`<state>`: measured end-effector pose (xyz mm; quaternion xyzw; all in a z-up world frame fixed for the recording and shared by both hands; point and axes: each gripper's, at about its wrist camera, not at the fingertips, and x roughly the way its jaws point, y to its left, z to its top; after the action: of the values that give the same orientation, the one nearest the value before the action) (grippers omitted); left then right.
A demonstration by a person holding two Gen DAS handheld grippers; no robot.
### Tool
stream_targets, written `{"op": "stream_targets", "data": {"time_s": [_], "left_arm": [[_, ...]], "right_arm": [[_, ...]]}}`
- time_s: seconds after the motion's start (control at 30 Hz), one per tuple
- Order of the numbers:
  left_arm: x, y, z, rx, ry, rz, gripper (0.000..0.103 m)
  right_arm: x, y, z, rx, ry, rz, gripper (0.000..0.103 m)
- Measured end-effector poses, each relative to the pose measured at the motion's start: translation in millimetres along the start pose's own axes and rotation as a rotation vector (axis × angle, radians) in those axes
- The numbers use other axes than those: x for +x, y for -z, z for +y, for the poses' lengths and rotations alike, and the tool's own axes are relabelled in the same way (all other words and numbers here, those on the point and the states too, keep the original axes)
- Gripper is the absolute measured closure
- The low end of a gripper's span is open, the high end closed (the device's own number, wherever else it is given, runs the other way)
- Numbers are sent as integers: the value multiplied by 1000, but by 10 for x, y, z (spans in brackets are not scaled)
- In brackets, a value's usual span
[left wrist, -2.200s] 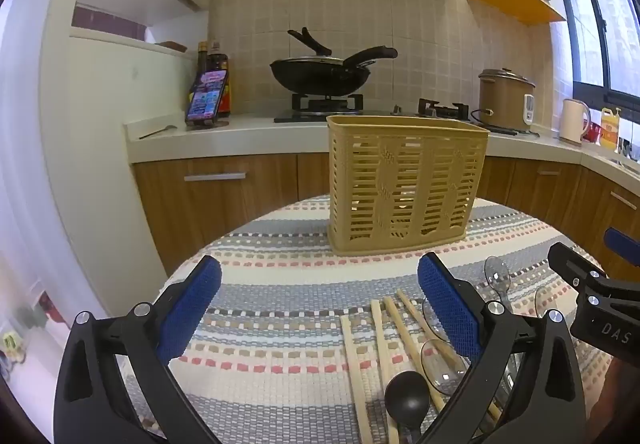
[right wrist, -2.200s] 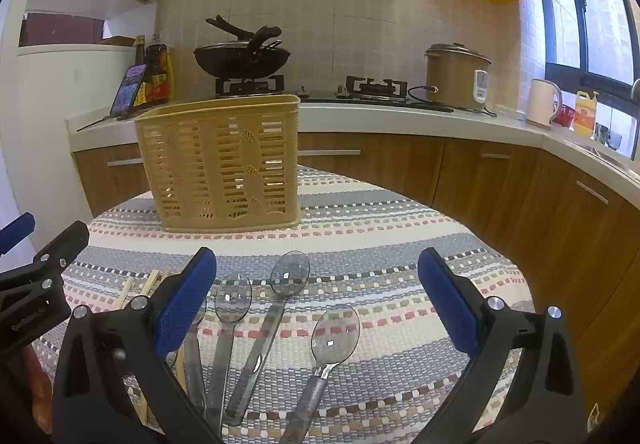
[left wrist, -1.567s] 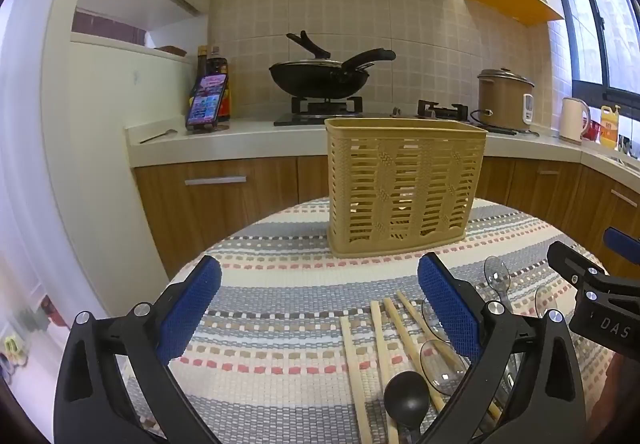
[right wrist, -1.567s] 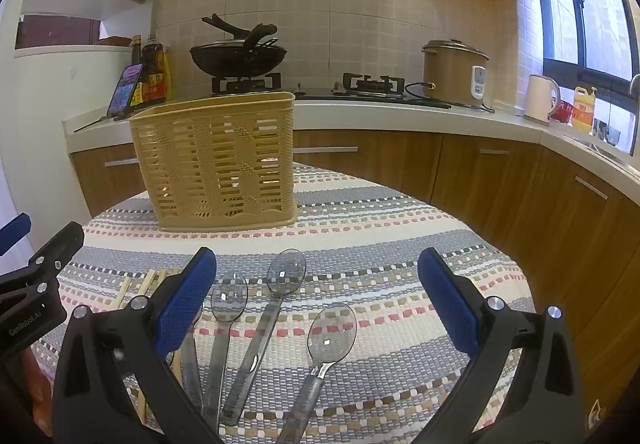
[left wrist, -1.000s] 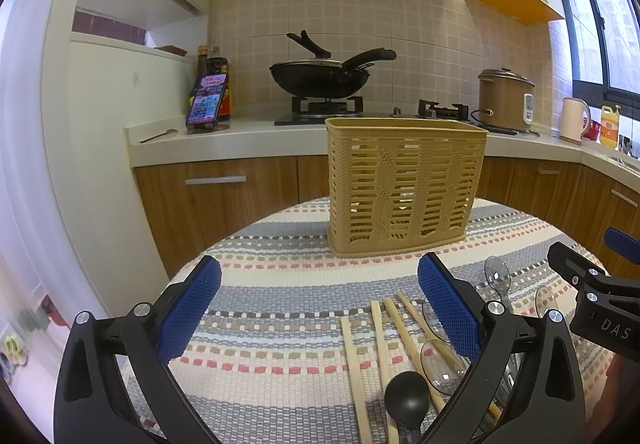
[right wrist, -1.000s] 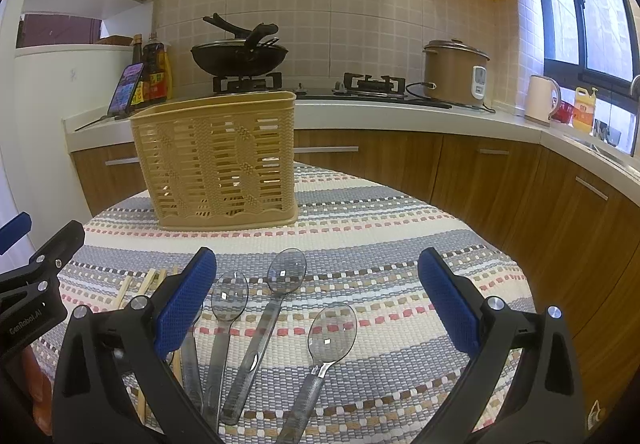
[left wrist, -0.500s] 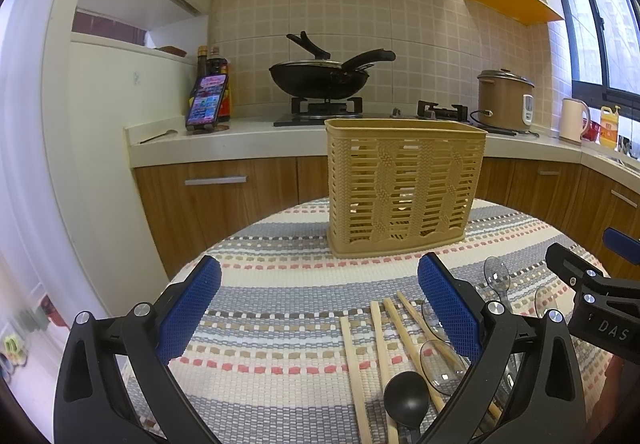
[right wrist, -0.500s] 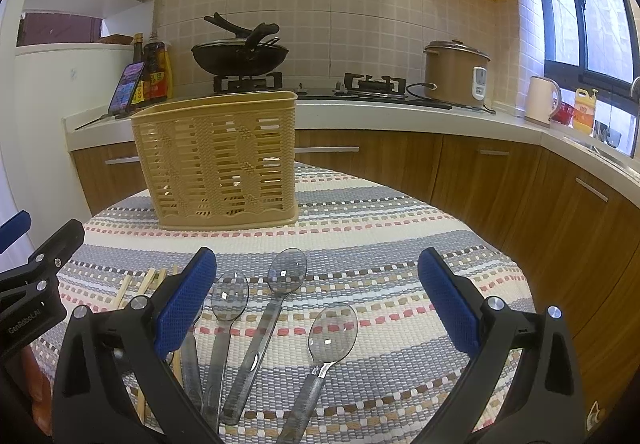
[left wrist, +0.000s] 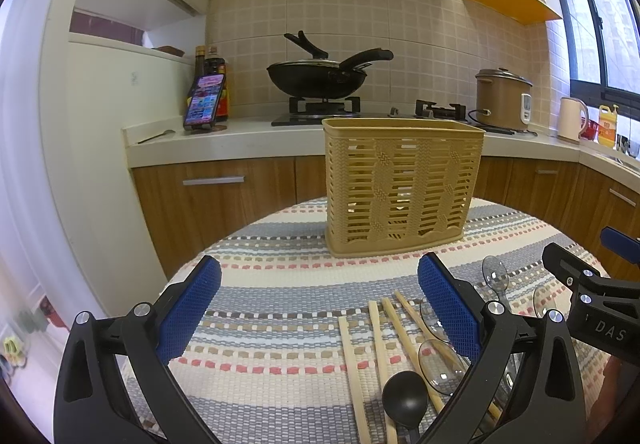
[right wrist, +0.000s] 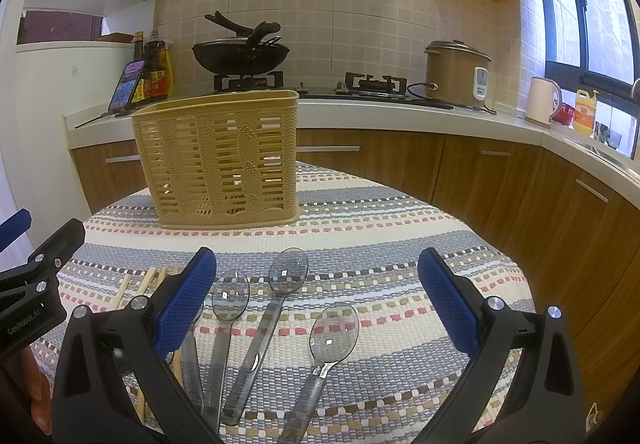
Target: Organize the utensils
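Both tongs, left (left wrist: 318, 308) and right (right wrist: 316, 298), hover spread wide, empty. Clear plastic spoons (right wrist: 280, 308) and wooden chopsticks (left wrist: 380, 336) lie on the striped surface (right wrist: 380, 219) before a yellow basket (right wrist: 218, 157). Spoons seem light, slippery; grip mid-handle.

On the counter (right wrist: 400, 228) before me, the basket (right wrist: 218, 159) stands behind the spoons (right wrist: 280, 284), with the chopsticks (left wrist: 380, 340) left of them.
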<state>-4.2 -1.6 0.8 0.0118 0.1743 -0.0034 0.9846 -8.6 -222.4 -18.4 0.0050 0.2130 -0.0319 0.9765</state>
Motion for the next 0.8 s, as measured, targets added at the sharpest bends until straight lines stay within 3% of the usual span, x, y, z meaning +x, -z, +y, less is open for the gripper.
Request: {"op": "stream_targets", "data": {"time_s": [0.8], "left_arm": [[27,7,-30,-2,9,4,7]], "right_arm": [[3,6,18,-15,7,4,7]]}}
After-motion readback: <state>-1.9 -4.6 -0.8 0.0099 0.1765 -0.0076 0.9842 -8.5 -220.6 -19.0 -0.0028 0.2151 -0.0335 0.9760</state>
